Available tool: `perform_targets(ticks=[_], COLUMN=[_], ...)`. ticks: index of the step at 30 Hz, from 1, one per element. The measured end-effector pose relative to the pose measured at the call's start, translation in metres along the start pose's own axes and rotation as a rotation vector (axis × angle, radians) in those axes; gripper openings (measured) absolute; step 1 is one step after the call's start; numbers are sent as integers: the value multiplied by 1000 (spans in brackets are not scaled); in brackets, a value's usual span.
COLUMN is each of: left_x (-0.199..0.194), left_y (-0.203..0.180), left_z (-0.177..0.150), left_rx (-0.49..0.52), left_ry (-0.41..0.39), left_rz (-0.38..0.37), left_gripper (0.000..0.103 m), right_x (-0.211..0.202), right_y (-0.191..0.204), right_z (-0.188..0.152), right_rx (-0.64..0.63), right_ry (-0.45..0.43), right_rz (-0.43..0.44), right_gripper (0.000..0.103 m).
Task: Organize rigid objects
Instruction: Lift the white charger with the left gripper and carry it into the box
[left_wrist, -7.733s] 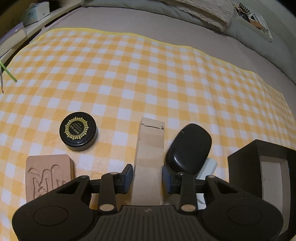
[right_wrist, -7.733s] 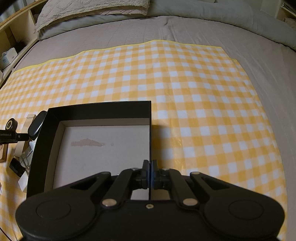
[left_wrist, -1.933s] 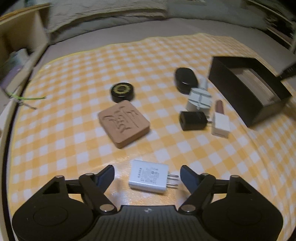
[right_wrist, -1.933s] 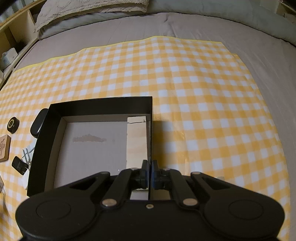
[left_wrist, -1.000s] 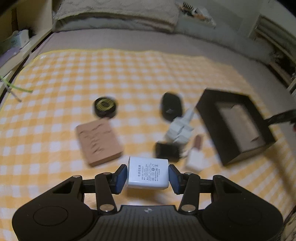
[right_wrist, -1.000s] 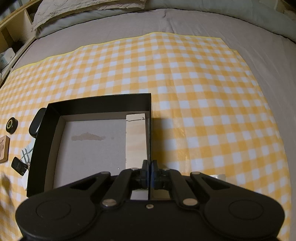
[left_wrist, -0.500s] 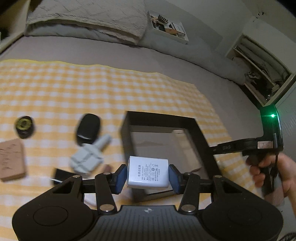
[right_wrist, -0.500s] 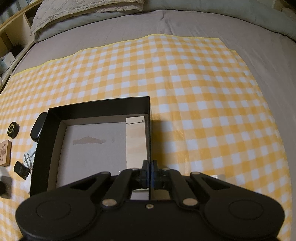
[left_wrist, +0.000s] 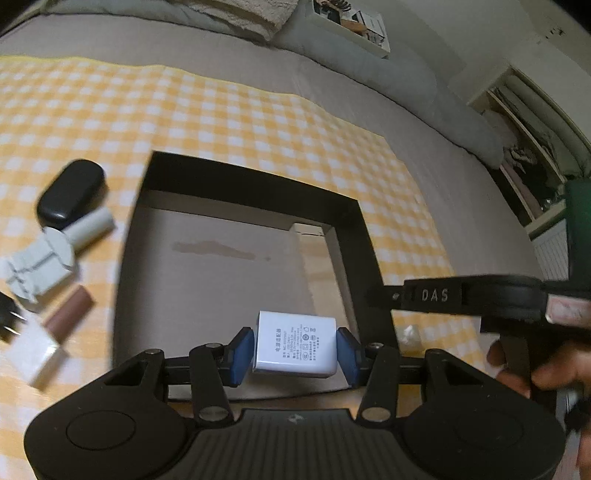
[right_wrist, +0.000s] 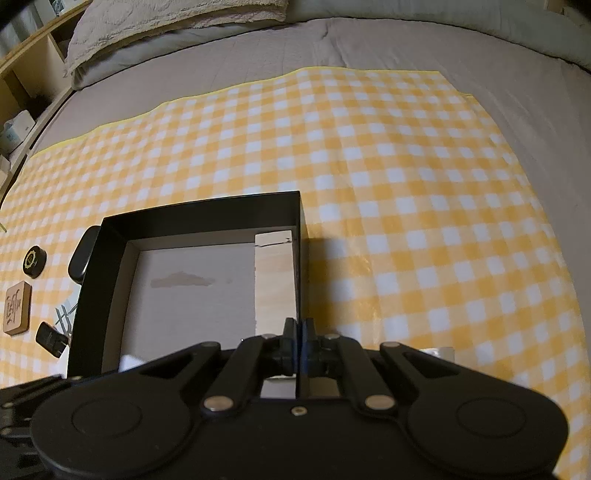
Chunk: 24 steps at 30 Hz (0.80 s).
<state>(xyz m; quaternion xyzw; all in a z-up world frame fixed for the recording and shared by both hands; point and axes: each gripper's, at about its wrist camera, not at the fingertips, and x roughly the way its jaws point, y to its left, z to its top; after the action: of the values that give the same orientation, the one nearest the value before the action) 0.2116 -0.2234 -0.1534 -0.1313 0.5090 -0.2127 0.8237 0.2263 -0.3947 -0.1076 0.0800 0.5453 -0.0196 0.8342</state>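
My left gripper (left_wrist: 294, 350) is shut on a white charger (left_wrist: 295, 347), label side up, and hangs over the near part of the open black box (left_wrist: 255, 184). A pale wooden block (left_wrist: 314, 258) lies along the box's right inner wall. The box's grey floor is otherwise bare. My right gripper (right_wrist: 297, 336) is shut on the thin right wall of the black box (right_wrist: 199, 214), close to the near corner, beside the wooden block (right_wrist: 275, 280). The charger's corner (right_wrist: 127, 362) shows at the lower left of the right wrist view.
Left of the box on the yellow checked cloth (left_wrist: 221, 110) lie a black oval case (left_wrist: 70, 194), a grey-white ribbed piece (left_wrist: 40, 266), a brown tube (left_wrist: 68, 314), a white block (left_wrist: 35, 354), a black round tin (right_wrist: 34, 260) and a carved wooden tile (right_wrist: 16, 306). A hand (left_wrist: 535, 369) holds the right gripper.
My left gripper has carried the white charger rightward from above the loose items to over the black box. The right gripper has stayed clamped on the box wall.
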Motion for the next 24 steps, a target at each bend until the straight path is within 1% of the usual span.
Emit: perform_targets(ticks=[4,11,15,18,21,24], left_x=[16,33,38,40,44,45], left_y=[-11,-18,-23,-26,-28,-28], left_z=[1,-1,-1,-3,-2,-1], left_rx=[-26,-70,-69,-59,-32,-26], left_ry=[1,33,29,24,39,52], left_rz=[0,-7,-16,-7,-2,-13], left_gripper=[49,49,50,51,54,54], right_x=[-1,-1,0,1,1,1], right_y=[0,0,0,1,2,3], right_z=[-3,-2,-3,-3,-5,-6], right_rx=[2,7,7,7,10,13], right_ry=[0,2,2,3,5,6], right_rz=[4,9,7,8,9,8], right_gripper=[4,4,4,4,4,4])
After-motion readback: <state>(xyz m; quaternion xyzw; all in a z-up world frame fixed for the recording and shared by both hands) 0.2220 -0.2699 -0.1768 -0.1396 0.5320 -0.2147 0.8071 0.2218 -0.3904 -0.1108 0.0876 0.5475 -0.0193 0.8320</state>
